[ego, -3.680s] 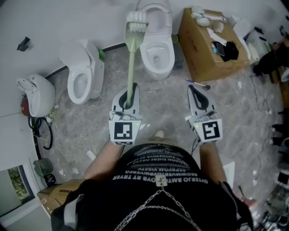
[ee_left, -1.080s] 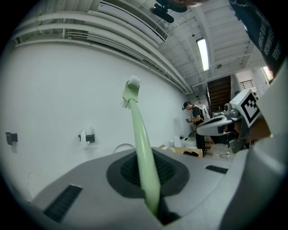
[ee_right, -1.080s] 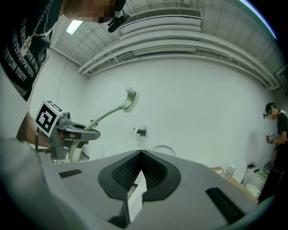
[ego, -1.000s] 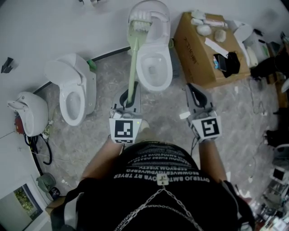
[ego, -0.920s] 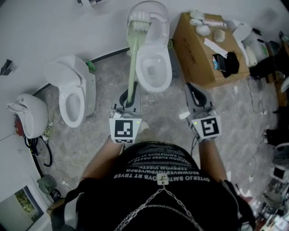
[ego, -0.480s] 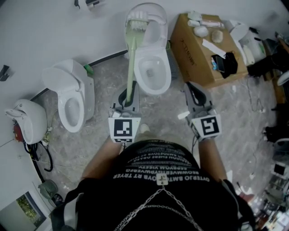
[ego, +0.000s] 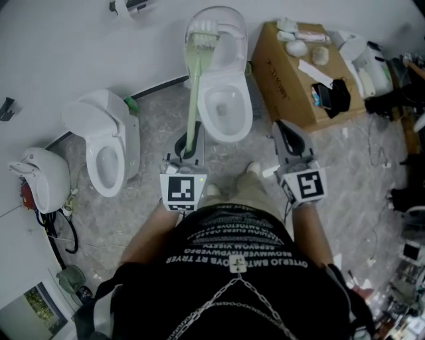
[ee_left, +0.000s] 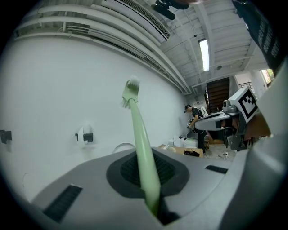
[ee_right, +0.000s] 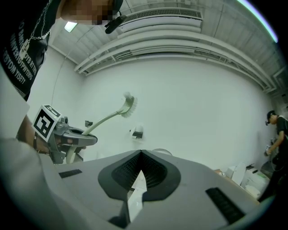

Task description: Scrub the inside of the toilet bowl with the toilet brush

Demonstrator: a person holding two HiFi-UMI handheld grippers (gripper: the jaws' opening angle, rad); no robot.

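Observation:
The white toilet (ego: 226, 99) stands against the wall with its lid (ego: 229, 23) raised and the bowl open. My left gripper (ego: 188, 131) is shut on the pale green handle of the toilet brush (ego: 192, 93). The white bristle head (ego: 202, 32) is held up in the air and shows in front of the lid. In the left gripper view the handle (ee_left: 140, 139) rises from the left gripper's (ee_left: 145, 155) jaws to the head (ee_left: 130, 92). My right gripper (ego: 283, 127) hovers right of the bowl, shut (ee_right: 141, 153) and holding nothing. The right gripper view also shows the brush head (ee_right: 128, 105).
Two more white toilets (ego: 106, 143) (ego: 36, 176) stand at the left, with cables (ego: 63, 226) on the floor. A cardboard box (ego: 289, 86) carrying small items sits right of the toilet. Clutter lines the right side. A paper holder (ego: 129, 6) is on the wall. A person (ee_right: 275, 130) stands far right.
The person has stepped closer to the middle toilet and a shoe now shows ahead. Both grippers keep their hold and pose, the brush still raised.

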